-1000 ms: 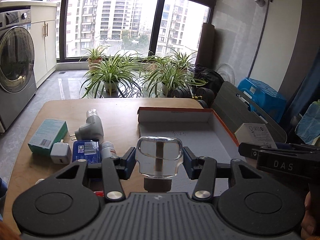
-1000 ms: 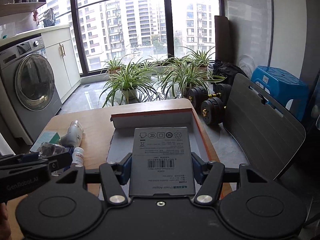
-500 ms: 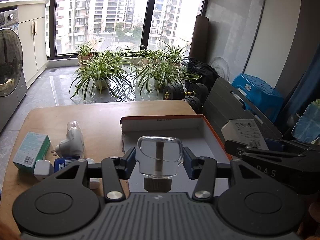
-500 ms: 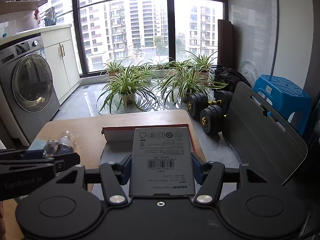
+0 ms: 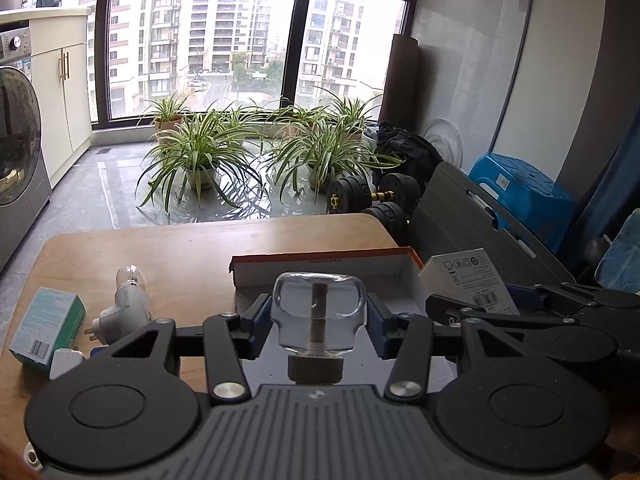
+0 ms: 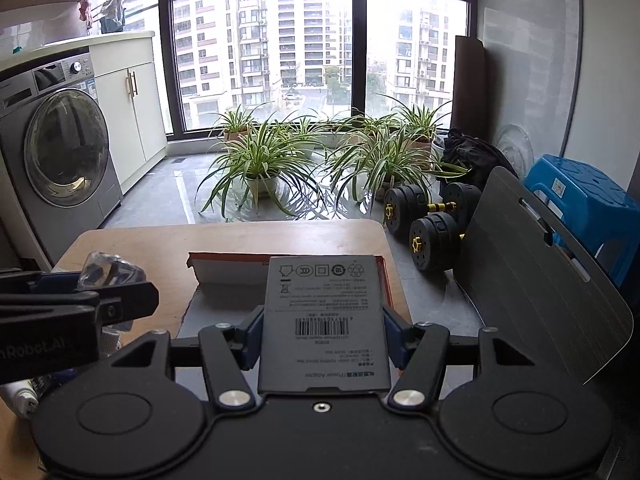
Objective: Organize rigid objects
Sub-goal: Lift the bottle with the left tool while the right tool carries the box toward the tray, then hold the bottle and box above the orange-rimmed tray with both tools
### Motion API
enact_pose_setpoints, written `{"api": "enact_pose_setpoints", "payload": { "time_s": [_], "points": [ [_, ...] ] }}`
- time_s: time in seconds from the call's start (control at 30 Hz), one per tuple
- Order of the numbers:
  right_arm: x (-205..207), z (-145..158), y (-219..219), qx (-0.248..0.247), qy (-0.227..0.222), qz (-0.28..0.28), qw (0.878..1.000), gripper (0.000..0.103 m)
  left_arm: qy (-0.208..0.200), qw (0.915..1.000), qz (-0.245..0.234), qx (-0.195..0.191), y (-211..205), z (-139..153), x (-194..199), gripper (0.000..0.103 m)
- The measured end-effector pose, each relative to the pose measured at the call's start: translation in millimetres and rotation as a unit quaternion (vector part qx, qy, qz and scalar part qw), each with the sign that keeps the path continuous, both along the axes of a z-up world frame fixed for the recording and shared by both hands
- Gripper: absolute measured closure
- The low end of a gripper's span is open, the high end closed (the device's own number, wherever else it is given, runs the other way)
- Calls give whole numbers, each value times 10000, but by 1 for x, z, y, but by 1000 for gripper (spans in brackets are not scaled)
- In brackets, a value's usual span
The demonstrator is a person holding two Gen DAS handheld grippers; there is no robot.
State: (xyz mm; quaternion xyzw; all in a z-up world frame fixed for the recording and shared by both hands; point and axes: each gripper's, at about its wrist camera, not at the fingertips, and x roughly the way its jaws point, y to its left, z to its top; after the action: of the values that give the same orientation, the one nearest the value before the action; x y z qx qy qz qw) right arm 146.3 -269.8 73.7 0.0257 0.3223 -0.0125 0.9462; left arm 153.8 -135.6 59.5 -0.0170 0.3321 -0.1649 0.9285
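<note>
My left gripper (image 5: 318, 316) is shut on a clear glass bottle (image 5: 319, 312) with a dark cap, held above the near end of a shallow cardboard box (image 5: 320, 270) with an orange rim. My right gripper (image 6: 323, 330) is shut on a flat grey power-adapter box (image 6: 325, 320), held over the same cardboard box (image 6: 224, 270). The adapter box also shows in the left wrist view (image 5: 466, 278), and the bottle in the right wrist view (image 6: 108, 274).
On the wooden table (image 5: 180, 248) left of the cardboard box lie a white plug-in device with a bulb (image 5: 124, 306), a teal carton (image 5: 46, 330) and a small white charger (image 5: 66, 362). Beyond the table stand potted plants (image 5: 200, 152), dumbbells (image 6: 432, 224) and a dark chair back (image 6: 532, 272).
Both grippers have risen and drawn back from the table with their objects still held. The items on the table look smaller and lower in view.
</note>
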Motion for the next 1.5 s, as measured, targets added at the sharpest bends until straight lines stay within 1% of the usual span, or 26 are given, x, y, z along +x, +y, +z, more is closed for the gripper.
{"api": "enact_pose_setpoints", "payload": {
  "time_s": [0.43,0.77,1.0,1.17,1.5],
  "points": [
    [36,-11,1,93,42,42,9999,32,29,9999,98,-6,-1,-9,18,53],
    [51,-21,-2,153,161,27,9997,32,97,9998,186,-32,1,-20,29,53],
    [55,-25,0,203,184,50,9996,32,166,9997,196,-21,-3,-27,30,53],
    [59,-26,-4,240,179,5,9996,32,205,9996,207,-32,-2,-27,32,53],
    [59,-29,-14,215,192,-117,9995,32,226,9997,102,4,-10,-32,33,53]
  ]
}}
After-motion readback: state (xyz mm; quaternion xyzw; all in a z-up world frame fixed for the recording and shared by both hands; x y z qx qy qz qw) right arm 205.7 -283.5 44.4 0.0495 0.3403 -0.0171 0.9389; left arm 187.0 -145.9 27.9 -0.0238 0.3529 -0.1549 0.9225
